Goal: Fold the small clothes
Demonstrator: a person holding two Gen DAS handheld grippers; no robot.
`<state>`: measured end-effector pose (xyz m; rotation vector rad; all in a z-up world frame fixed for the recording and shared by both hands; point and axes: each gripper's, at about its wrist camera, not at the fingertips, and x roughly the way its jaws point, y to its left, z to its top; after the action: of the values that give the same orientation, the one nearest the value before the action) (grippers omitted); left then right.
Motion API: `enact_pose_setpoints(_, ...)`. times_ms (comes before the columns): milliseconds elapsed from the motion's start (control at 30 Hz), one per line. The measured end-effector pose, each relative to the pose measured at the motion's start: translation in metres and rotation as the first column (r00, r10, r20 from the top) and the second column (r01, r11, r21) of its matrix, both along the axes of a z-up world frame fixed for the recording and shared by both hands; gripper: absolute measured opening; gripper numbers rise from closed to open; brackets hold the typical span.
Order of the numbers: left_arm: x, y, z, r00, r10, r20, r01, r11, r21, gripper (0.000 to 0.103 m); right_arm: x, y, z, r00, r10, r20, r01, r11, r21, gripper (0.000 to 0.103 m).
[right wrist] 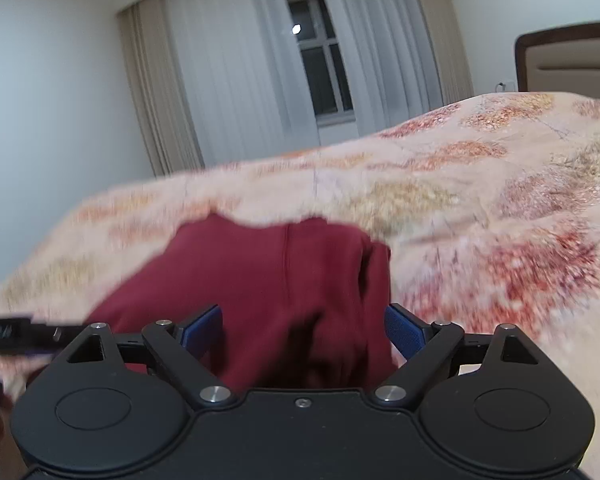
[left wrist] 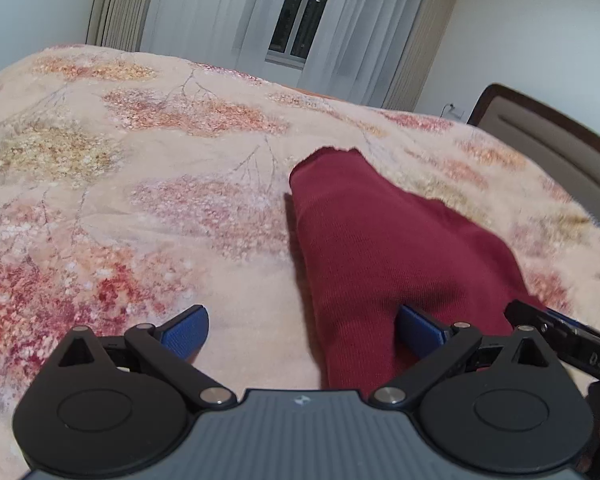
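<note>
**On the flowered bed cover, a red garment between two wide grippers**

On the bed cover [left wrist: 148,216] lay the dark red garment [left wrist: 364,240], folded into a long shape, its far edge uneven. The left gripper [left wrist: 303,330] stood wide open, its right pad touching the cloth. The right gripper [right wrist: 303,330] was wide open too, with red cloth between the pads, not pressed. Left of the garment the cover was free. Behind stood curtains [left wrist: 228,12], a window [right wrist: 320,68] and a headboard [left wrist: 548,140].
</note>
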<state>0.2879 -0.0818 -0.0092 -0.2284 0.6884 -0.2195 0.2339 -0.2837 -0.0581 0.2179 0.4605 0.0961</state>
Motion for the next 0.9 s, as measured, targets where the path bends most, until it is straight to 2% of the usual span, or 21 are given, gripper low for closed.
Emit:
enact_pose_setpoints(100,-0.003,-0.001,-0.005,1.0,-0.007,0.003,0.007,1.0,0.012,0.102,-0.012,0.011,-0.011,1.0,-0.013,-0.018,0.011,0.993,-0.122,0.089)
enact_pose_setpoints(167,-0.003,-0.001,-0.005,1.0,-0.011,0.004,0.011,1.0,0.022,0.102,-0.018,0.011,-0.018,0.999,-0.034,-0.017,0.031,0.988,-0.15,0.089)
enact_pose_setpoints(367,-0.002,-0.002,0.002,1.0,-0.015,0.002,0.015,0.999,0.033,0.102,-0.018,-0.002,-0.018,0.999,-0.032,-0.018,0.031,0.999,-0.045,0.092)
enact_pose_setpoints(533,0.001,-0.002,0.009,1.0,-0.025,0.018,0.024,0.999,0.041,0.103,-0.018,-0.009,-0.009,1.0,-0.006,0.012,0.006,1.0,0.014,0.102)
enact_pose_setpoints(667,0.009,-0.004,0.014,0.999,-0.049,0.023,0.048,0.998,0.033,0.103,-0.005,-0.017,-0.004,1.0,-0.002,0.016,0.001,0.997,0.083,0.102)
enact_pose_setpoints(833,0.03,-0.003,0.009,0.995,-0.097,-0.014,0.096,0.994,-0.054,0.103,0.027,-0.026,-0.006,0.998,-0.033,-0.049,0.039,0.99,0.138,0.102)
enact_pose_setpoints(867,0.035,-0.001,0.006,0.994,-0.102,-0.03,0.099,0.992,-0.08,0.103,0.034,-0.028,-0.009,0.997,-0.034,-0.065,0.044,0.986,0.159,0.1)
enact_pose_setpoints(900,0.039,0.001,0.004,0.993,-0.105,-0.045,0.099,0.989,-0.107,0.103,0.04,-0.03,-0.012,0.996,-0.029,-0.079,0.044,0.982,0.185,0.095)
